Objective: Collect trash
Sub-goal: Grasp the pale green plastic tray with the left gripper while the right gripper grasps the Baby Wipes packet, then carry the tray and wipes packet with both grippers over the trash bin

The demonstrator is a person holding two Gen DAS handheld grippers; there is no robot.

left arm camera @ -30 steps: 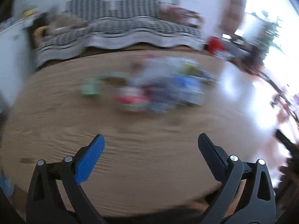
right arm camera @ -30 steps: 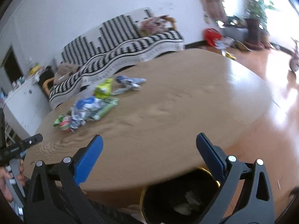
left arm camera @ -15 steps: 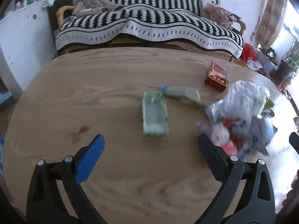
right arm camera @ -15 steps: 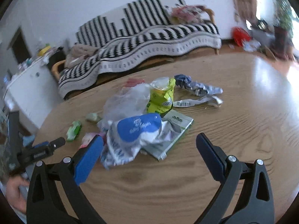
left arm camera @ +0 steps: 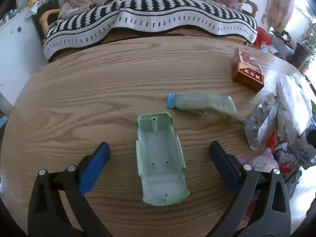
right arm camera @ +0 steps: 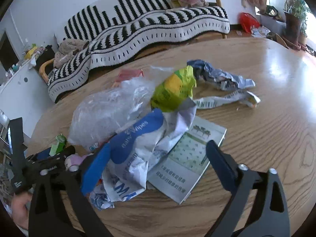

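Note:
Trash lies on a round wooden table (left arm camera: 79, 98). In the left wrist view my left gripper (left arm camera: 159, 158) is open, its jaws on either side of a pale green plastic shell (left arm camera: 161, 162). Beyond it lie a clear wrapper with a blue end (left arm camera: 205, 104) and a red box (left arm camera: 247, 73). In the right wrist view my right gripper (right arm camera: 156, 162) is open over a crumpled blue-and-white wipes pack (right arm camera: 142, 148) and a flat leaflet (right arm camera: 189, 158). A clear bag (right arm camera: 110, 108), a yellow-green packet (right arm camera: 173, 90) and crumpled wrappers (right arm camera: 221, 77) lie behind.
A sofa with a black-and-white striped blanket (left arm camera: 158, 11) stands behind the table. A white cabinet (left arm camera: 13, 45) is at the left. More crumpled bags (left arm camera: 286, 118) pile at the table's right. The left gripper (right arm camera: 45, 164) shows at the right view's lower left.
Both grippers have swung toward the table and come down closer. The green shell now sits between the left jaws; the wipes pack and leaflet now sit between the right jaws.

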